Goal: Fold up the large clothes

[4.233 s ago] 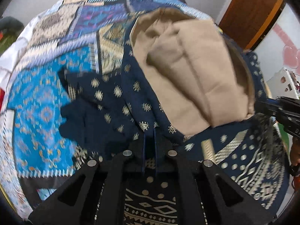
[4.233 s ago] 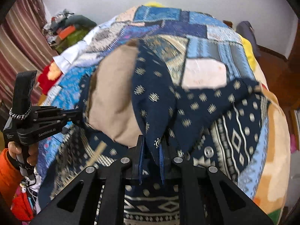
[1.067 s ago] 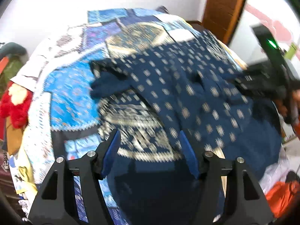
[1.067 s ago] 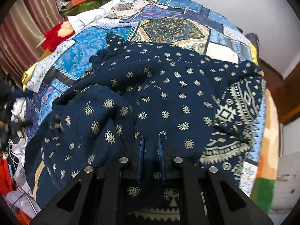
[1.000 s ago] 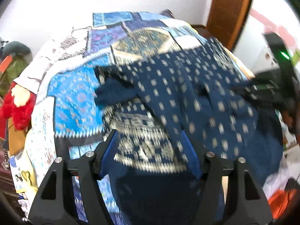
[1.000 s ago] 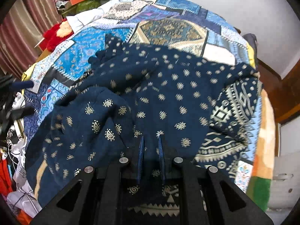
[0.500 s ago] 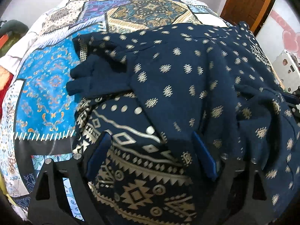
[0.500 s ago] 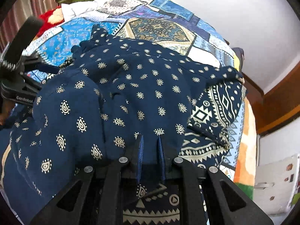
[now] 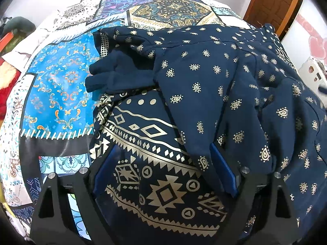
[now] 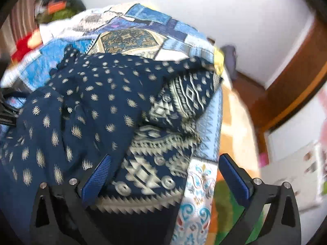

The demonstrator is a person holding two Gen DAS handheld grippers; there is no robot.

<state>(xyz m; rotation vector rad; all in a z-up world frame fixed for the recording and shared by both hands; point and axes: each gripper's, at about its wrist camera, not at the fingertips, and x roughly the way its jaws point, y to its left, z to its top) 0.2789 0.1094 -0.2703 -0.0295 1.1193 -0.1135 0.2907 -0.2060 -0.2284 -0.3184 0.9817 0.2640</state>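
The garment lies on the bed, its folded-over layer covering its right part; a sleeve sticks out left. A door stands behind the bed, to the right.

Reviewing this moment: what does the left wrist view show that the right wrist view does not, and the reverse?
Only the left wrist view shows the plain navy sleeve end lying on the bright blue patch, and the left gripper open over the garment's patterned border.

Only the right wrist view shows the orange blanket edge, the green patch, and the right gripper open.

Both show the navy printed garment spread on the patchwork quilt.
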